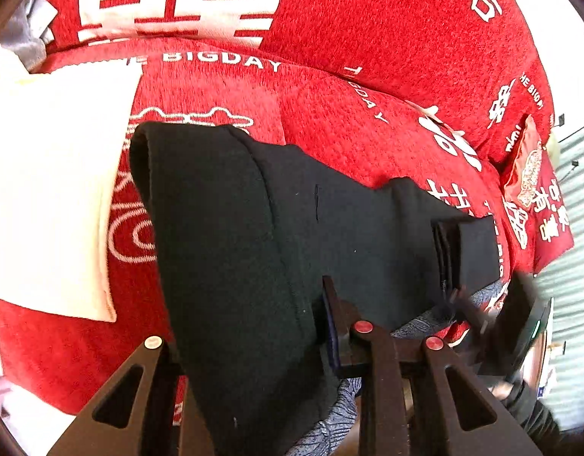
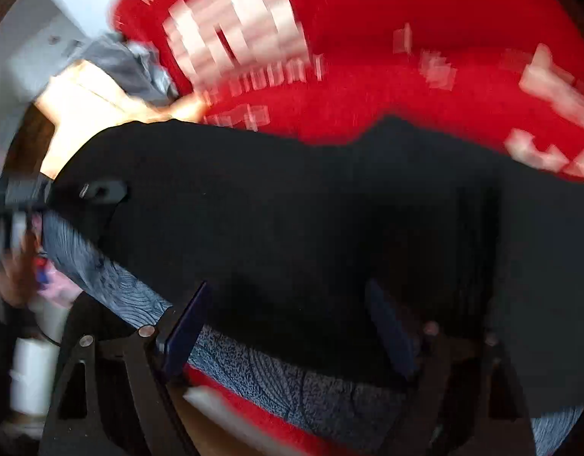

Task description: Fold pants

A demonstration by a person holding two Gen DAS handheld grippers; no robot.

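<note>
One lengthwise fold appears made: black pants (image 1: 254, 228) lie doubled on the red blanket (image 1: 368, 76). Crosswise folds remain. Both hand-held grippers are held wide.

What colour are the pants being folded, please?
Black; the pants show best in the left wrist view.

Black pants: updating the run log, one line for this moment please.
black pants lengthwise on red blanket | left tongs open astride edge | right tongs open, blurred
</note>
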